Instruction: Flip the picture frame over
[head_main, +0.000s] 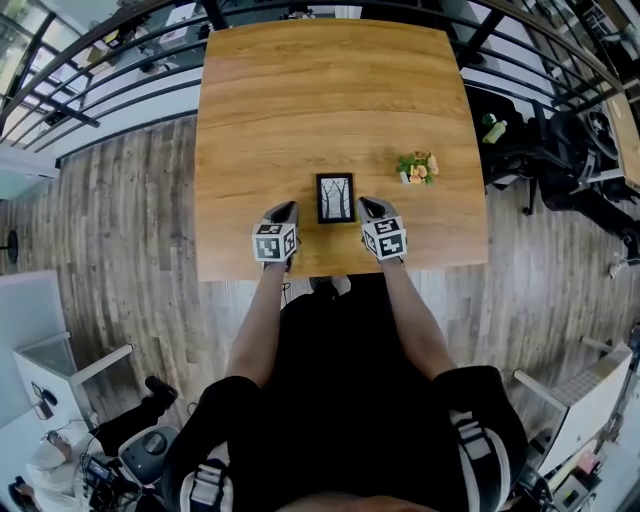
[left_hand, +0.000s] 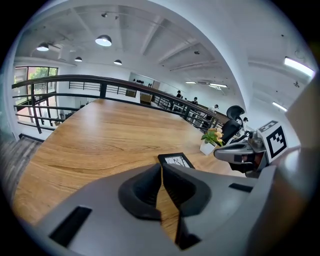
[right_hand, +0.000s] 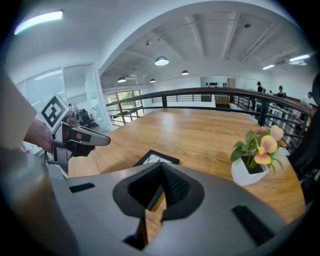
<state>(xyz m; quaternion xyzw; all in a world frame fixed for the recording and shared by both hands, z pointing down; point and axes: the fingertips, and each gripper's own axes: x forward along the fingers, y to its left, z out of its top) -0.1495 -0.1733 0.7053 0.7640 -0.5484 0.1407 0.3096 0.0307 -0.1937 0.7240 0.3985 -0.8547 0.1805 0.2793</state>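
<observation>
A small black picture frame (head_main: 335, 197) with a white tree drawing lies flat, face up, on the wooden table (head_main: 330, 90) near its front edge. My left gripper (head_main: 284, 213) sits just left of the frame and my right gripper (head_main: 373, 209) just right of it; neither touches it. Both are shut with nothing between the jaws. In the left gripper view the picture frame (left_hand: 175, 160) lies ahead and slightly right of the left gripper (left_hand: 161, 166). In the right gripper view the picture frame (right_hand: 155, 158) lies just beyond the right gripper (right_hand: 161, 167), a little to the left.
A small white pot with flowers (head_main: 418, 168) stands on the table right of the frame, close to my right gripper. A black railing (head_main: 110, 35) runs around the table's far sides. Office chairs (head_main: 570, 150) stand to the right.
</observation>
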